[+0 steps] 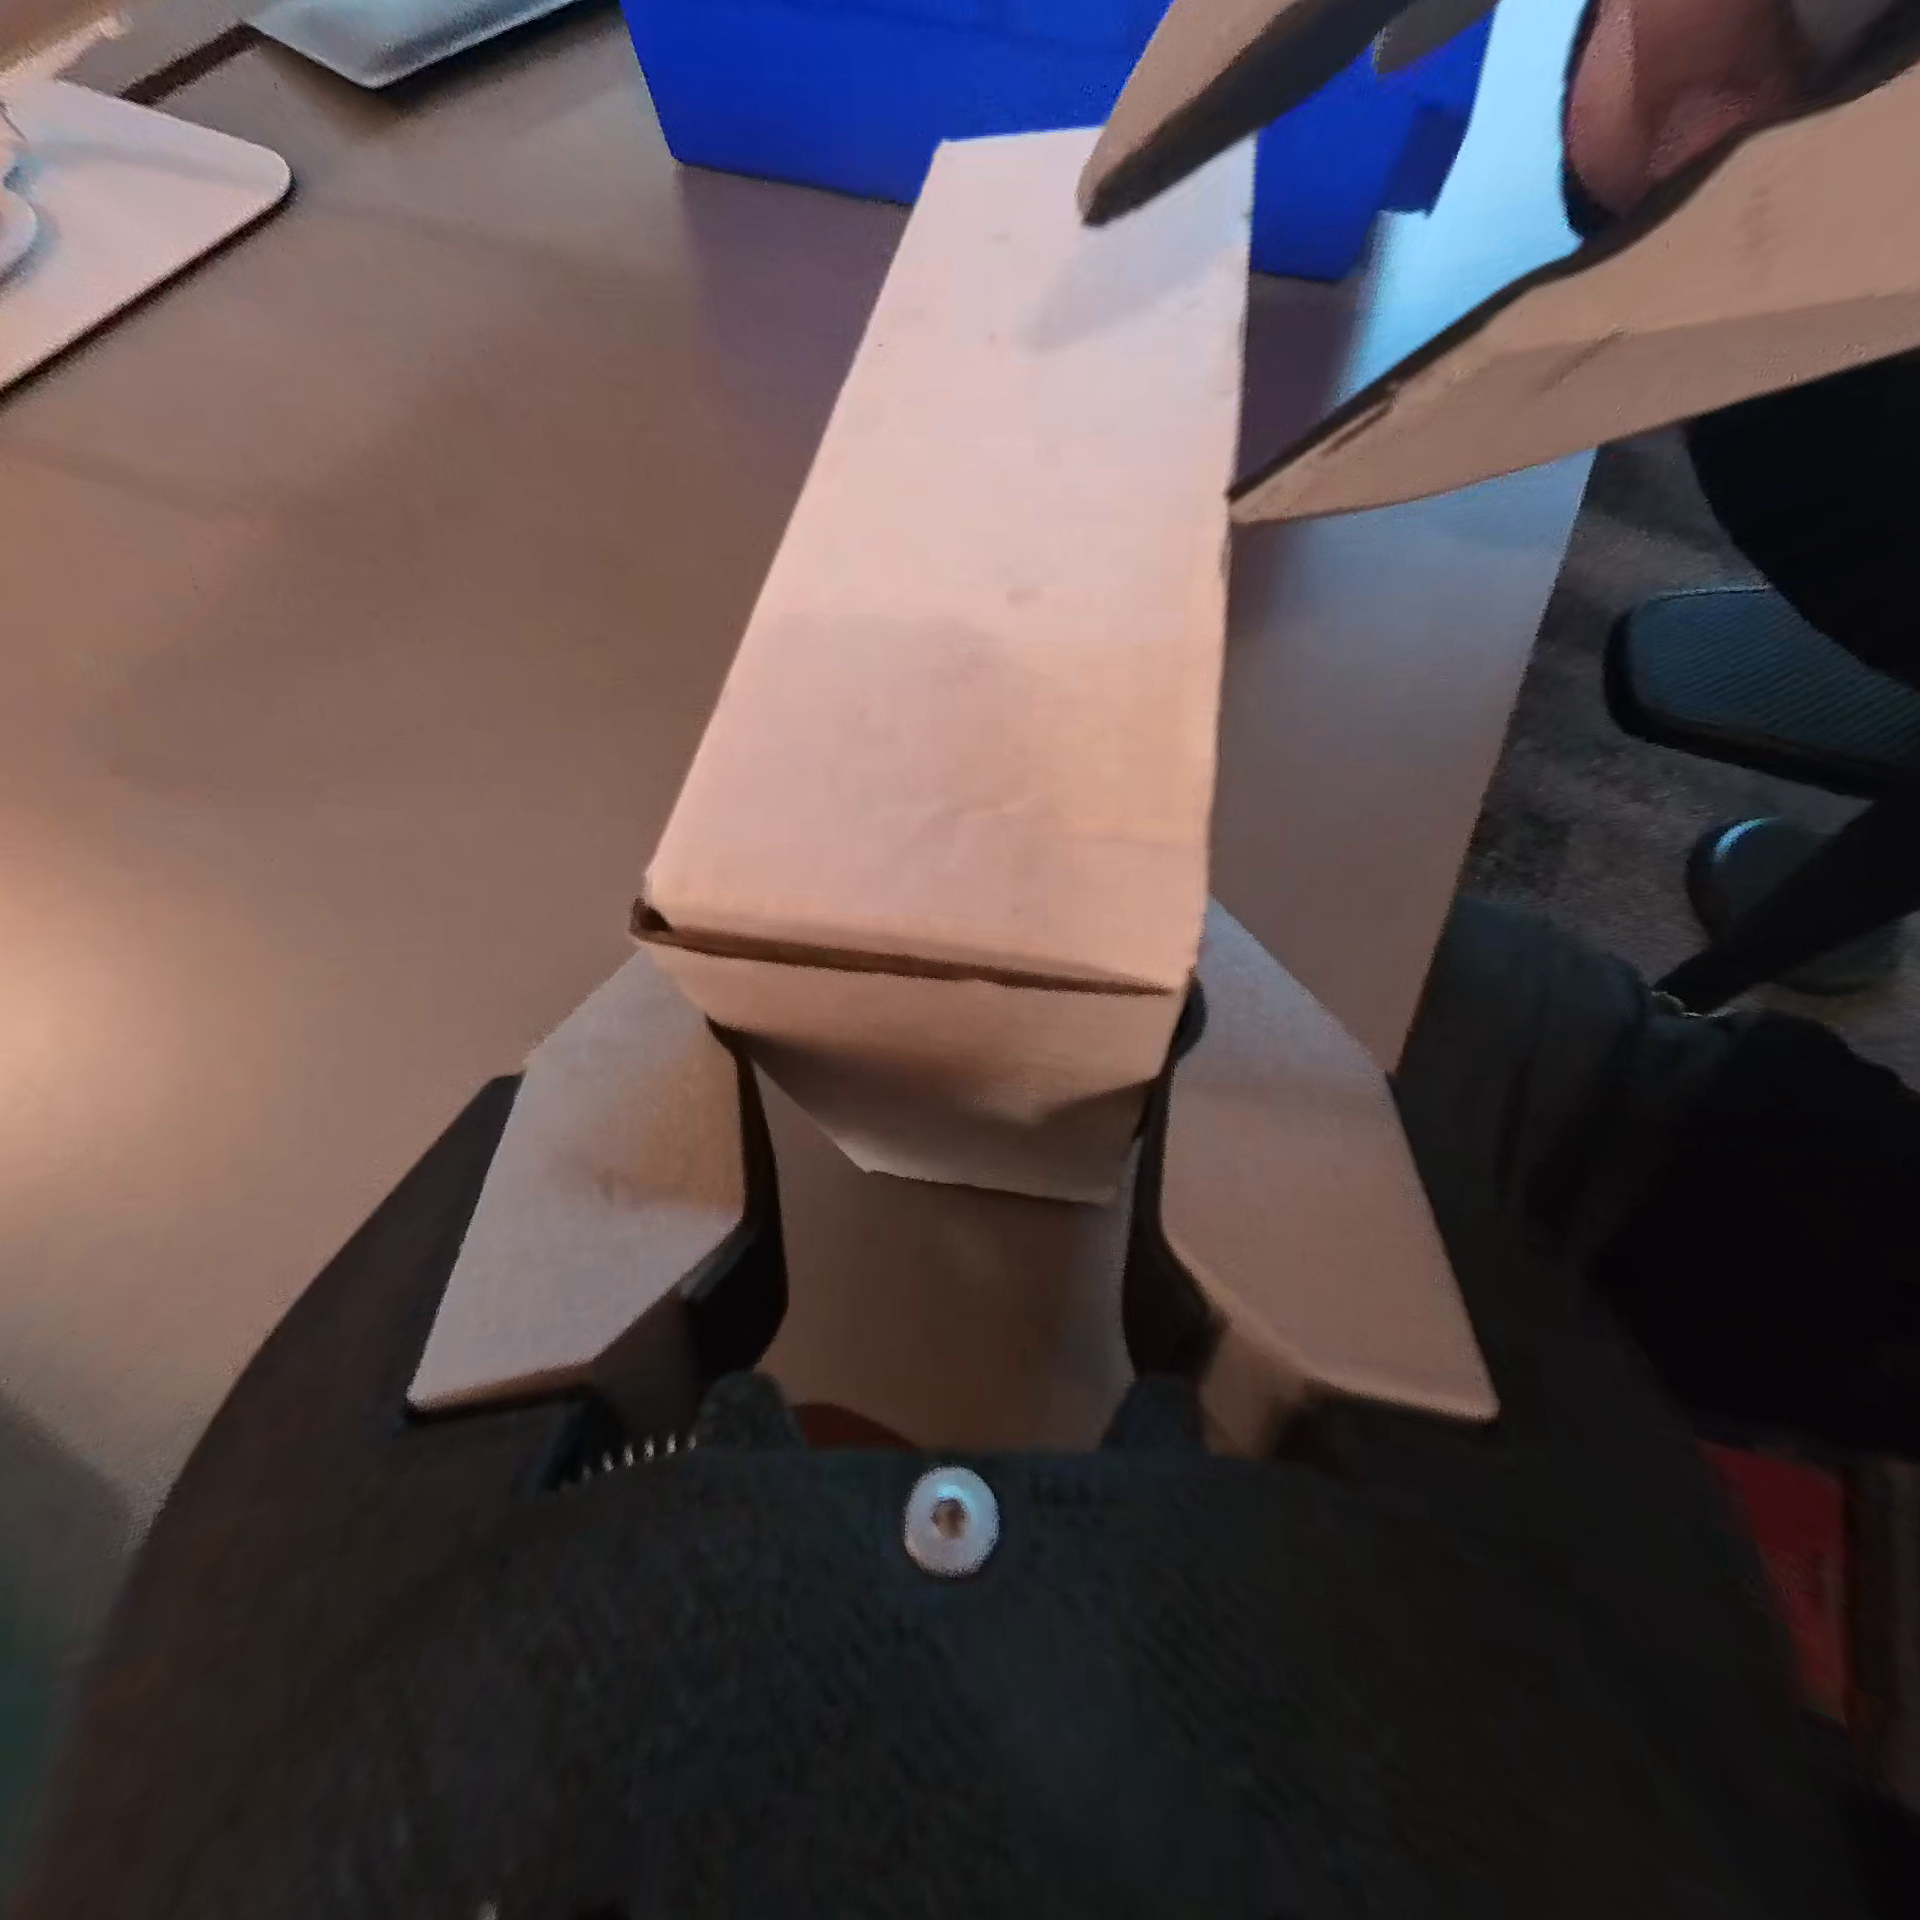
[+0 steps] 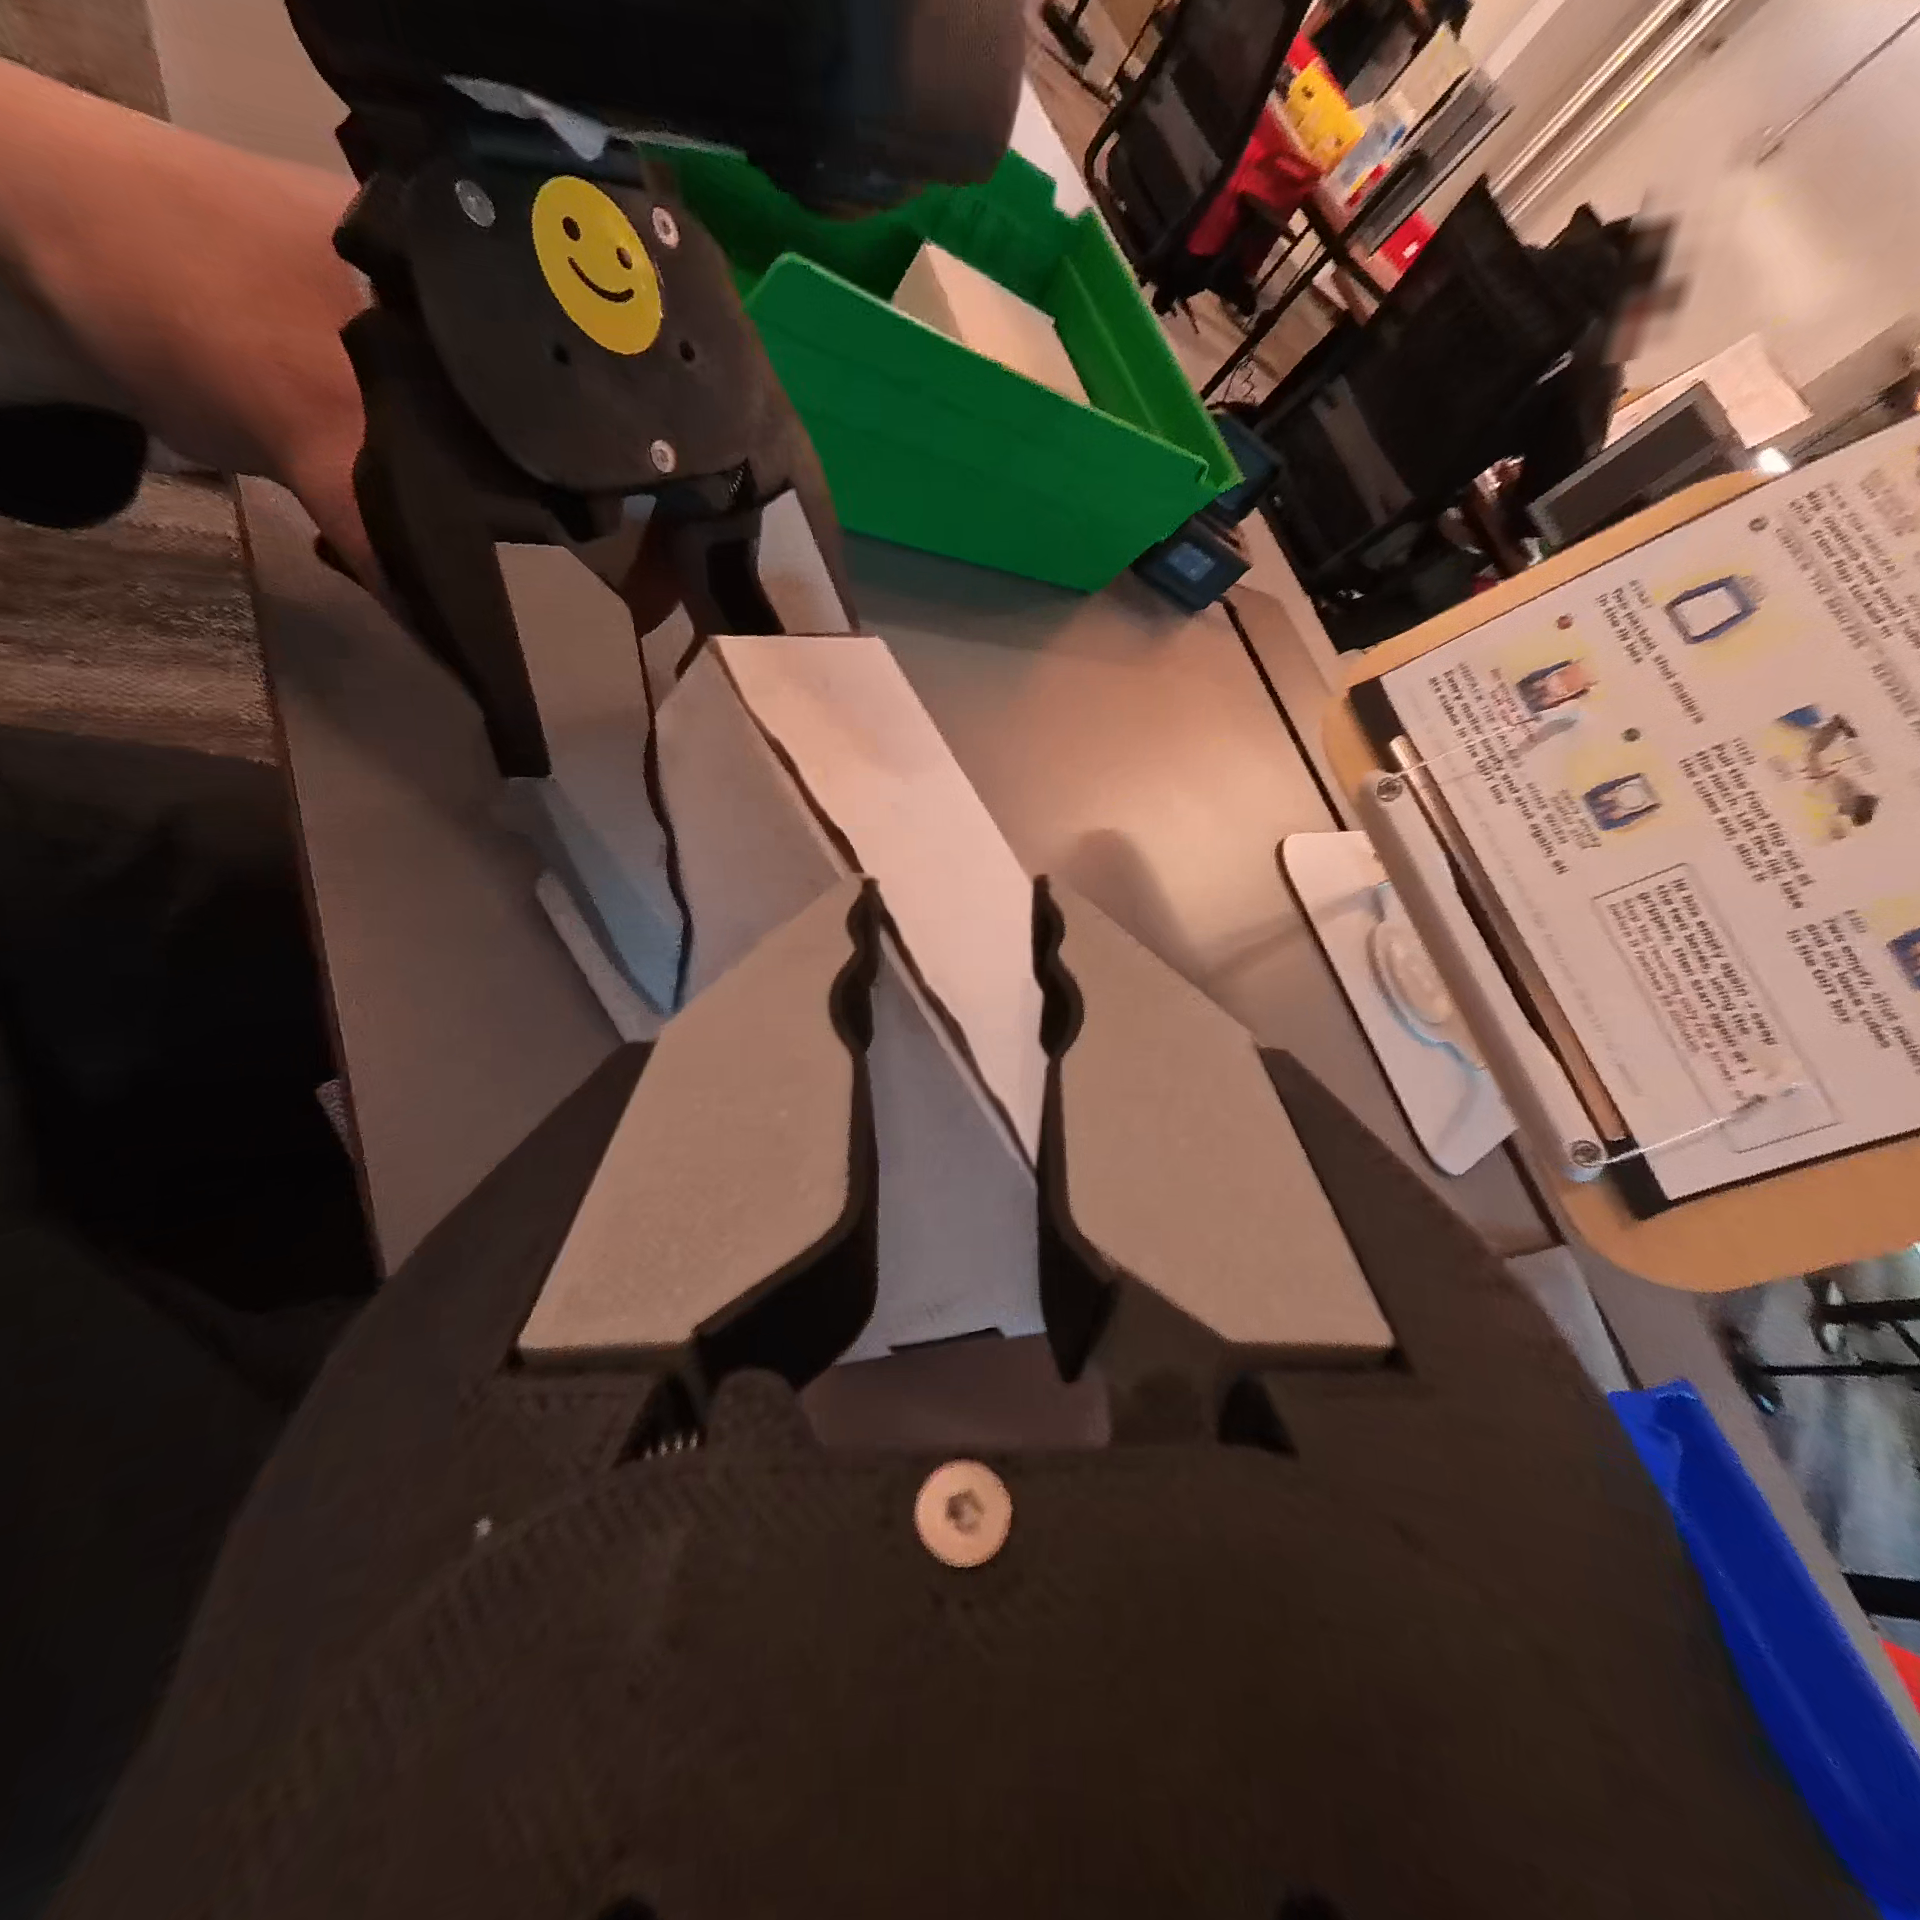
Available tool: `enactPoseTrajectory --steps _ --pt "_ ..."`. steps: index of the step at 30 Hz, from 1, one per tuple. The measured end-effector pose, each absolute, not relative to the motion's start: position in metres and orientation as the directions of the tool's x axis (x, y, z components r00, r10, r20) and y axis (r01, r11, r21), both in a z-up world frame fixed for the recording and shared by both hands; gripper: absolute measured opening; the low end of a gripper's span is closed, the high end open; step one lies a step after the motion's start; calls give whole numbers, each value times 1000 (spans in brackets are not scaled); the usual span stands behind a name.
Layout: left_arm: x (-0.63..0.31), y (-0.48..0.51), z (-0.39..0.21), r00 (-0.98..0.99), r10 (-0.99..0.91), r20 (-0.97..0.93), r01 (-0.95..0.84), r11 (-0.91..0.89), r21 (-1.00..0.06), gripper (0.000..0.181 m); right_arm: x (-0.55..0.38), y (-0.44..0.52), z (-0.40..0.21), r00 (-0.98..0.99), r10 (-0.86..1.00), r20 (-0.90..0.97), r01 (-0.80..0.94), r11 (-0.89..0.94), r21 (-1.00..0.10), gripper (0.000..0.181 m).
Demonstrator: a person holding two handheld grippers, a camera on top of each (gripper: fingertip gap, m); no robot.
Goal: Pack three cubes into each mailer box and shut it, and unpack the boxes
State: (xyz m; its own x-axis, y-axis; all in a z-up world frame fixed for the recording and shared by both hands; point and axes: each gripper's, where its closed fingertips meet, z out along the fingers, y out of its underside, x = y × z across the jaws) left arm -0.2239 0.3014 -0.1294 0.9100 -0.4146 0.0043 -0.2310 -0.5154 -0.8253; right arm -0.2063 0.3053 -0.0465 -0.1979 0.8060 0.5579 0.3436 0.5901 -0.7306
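Left gripper (image 1: 961, 1049) fingers clamp mailer box (image 1: 997, 582); right gripper (image 2: 951, 935) fingers parted, empty; green bin (image 2: 987, 457) right view only.

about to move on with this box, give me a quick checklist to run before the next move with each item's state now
1. Left tool clamped on the mailer box end: ok.
2. Right tool at the far end, fingers apart around it: ok; grip cannot tell.
3. Lid shut: not ok, a seam gapes at the near end.
4. Three cubes inside: cannot tell.
5. Box resting on the table: cannot tell.
6. Blue bin beyond the box, apart from it: ok.
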Motion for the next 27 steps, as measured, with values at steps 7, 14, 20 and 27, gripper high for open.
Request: enactPoseTrajectory --steps 7,14,20,27 --pt "-219 297 -128 912 -410 12 -232 -539 -810 79 -202 303 -42 -188 728 660 339 679 -652 29" --pt "-212 298 -129 912 -410 -18 -260 -544 -798 79 -192 298 -48 -238 586 774 364 793 -489 15" --pt "-210 296 -131 899 -429 -92 -336 -538 -773 77 -188 304 -38 -201 545 814 367 813 -453 39" --pt "-199 290 -135 834 -506 -218 -482 -477 -735 75 -196 319 3 117 393 912 337 848 -408 5"
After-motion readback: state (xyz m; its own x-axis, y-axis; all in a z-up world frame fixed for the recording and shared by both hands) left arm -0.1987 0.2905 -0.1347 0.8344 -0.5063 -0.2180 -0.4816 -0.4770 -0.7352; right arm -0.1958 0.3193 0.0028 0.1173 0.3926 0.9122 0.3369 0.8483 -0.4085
